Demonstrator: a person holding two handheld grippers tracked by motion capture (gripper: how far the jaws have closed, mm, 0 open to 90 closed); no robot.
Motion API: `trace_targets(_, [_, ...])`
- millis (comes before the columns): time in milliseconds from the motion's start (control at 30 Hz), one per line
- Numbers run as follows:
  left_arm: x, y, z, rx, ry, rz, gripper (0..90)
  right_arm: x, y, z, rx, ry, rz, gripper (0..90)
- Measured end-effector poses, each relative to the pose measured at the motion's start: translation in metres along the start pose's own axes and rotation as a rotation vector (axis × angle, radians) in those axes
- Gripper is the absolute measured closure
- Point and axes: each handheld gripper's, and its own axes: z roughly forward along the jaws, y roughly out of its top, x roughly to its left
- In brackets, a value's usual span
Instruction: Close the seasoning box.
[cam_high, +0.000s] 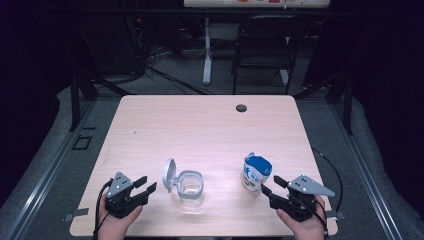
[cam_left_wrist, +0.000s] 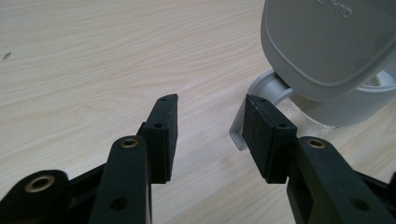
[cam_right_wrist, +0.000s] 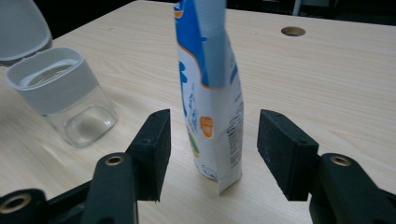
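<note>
I took the clear jar (cam_high: 190, 187) as my landmark; it stood near the front edge of the tabletop (cam_high: 200, 125), its grey hinged lid (cam_high: 169, 175) flipped up on its left side. Left of the jar, my left gripper (cam_high: 145, 185) rested close by with its jaws apart and nothing between them. In the left gripper view the raised lid loomed just beyond the right-hand pad, near it but, as far as I could tell from that angle, not touching.

The jar looked rigid, probably glass or hard plastic with a grey collar (cam_right_wrist: 51, 86), and empty or nearly so. I judged it fairly light, smooth-walled and apt to slide, so the collar or the flat sides below it seemed the safest hold, well clear of the lid hinge.

Right of the jar, well apart from it, stood the blue and white pouch (cam_high: 256, 172), upright on its gusseted base. My right gripper (cam_high: 272, 185) sat just right of the pouch, its jaws spread; in the right gripper view the pouch (cam_right_wrist: 210, 93) stood between the pads, clear of both. I judged the pouch soft, light and easily crushed or tipped, with a slick film skin. A gentle squeeze across its lower middle, where the contents give it body, seemed best.
</note>
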Motion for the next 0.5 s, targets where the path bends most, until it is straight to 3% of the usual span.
trace_targets(500, [0.0, 0.0, 0.002, 0.004, -0.005, -0.003, 55.6, -0.013, 0.001, 0.032, 0.037, 0.012, 0.054, 41.9])
